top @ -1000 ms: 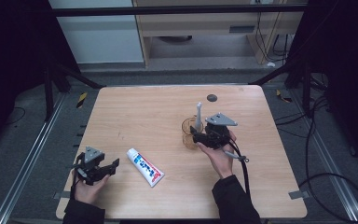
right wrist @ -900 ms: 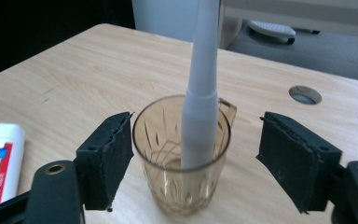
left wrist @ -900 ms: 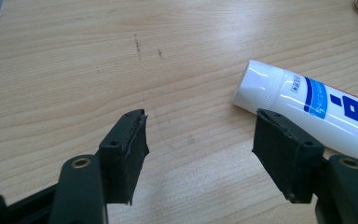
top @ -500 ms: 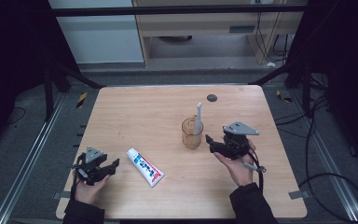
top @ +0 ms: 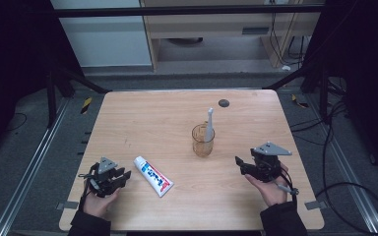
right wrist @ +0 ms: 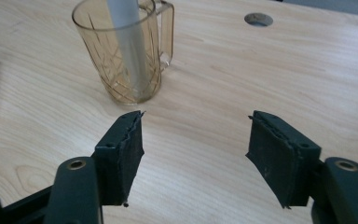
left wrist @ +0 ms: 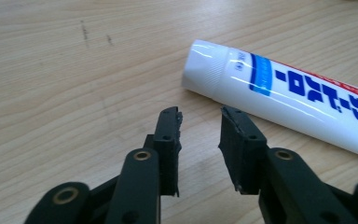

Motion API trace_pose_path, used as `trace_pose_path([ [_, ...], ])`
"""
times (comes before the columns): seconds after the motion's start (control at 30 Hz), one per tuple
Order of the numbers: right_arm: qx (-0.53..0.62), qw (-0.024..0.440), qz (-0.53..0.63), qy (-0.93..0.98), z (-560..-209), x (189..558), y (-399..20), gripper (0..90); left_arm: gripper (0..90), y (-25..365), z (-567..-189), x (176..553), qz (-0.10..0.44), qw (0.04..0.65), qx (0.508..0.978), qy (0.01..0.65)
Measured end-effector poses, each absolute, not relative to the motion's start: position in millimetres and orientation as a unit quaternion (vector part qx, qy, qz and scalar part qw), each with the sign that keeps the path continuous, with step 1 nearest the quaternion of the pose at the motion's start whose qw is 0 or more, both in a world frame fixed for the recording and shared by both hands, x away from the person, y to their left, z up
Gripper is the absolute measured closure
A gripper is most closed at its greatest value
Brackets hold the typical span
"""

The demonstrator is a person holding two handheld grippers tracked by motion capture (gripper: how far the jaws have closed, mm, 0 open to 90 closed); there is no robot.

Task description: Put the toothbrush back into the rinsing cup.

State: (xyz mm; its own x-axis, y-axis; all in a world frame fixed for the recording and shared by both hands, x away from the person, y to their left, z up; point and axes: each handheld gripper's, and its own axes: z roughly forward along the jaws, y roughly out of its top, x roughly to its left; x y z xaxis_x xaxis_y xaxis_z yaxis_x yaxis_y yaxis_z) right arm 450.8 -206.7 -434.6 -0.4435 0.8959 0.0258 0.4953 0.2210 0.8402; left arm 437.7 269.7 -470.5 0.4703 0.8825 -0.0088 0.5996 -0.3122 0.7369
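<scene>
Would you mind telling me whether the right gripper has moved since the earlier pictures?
Yes. The right gripper has drawn back from the cup toward the table's near right edge, holding nothing.

Right tool [top: 239,162] withdrawn from cup [top: 203,141], lower right; left tool [top: 123,175] jaws narrowed, empty.

From my end I see a pale wooden table [top: 142,123] with a small dark round hole [top: 223,103] near its far edge and a few faint dark marks [left wrist: 85,29] in the grain. Grey floor lies all around it. A metal rail [top: 29,172] runs along the left side, another [top: 344,172] along the right. Black cables [top: 327,147] trail over the floor on the right. Two bits of black-and-yellow tape [top: 85,104] [top: 299,102] sit off the far corners. Behind, a white panel [top: 103,34] stands beside a wooden cabinet [top: 202,24] under a black bar [top: 177,11].
</scene>
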Motion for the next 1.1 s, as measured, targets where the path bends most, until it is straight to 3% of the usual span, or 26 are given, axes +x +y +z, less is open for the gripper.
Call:
trace_pose_path([
  [0.47,0.484,0.238,0.396,0.743,-450,437,-227,39.5,87.8,234,-476,428,0.143,0.334,0.834,0.415],
  [1.1,0.497,0.238,0.381,0.742,-462,440,-233,35.6,89.2,200,-481,426,0.110,0.326,0.864,0.369],
])
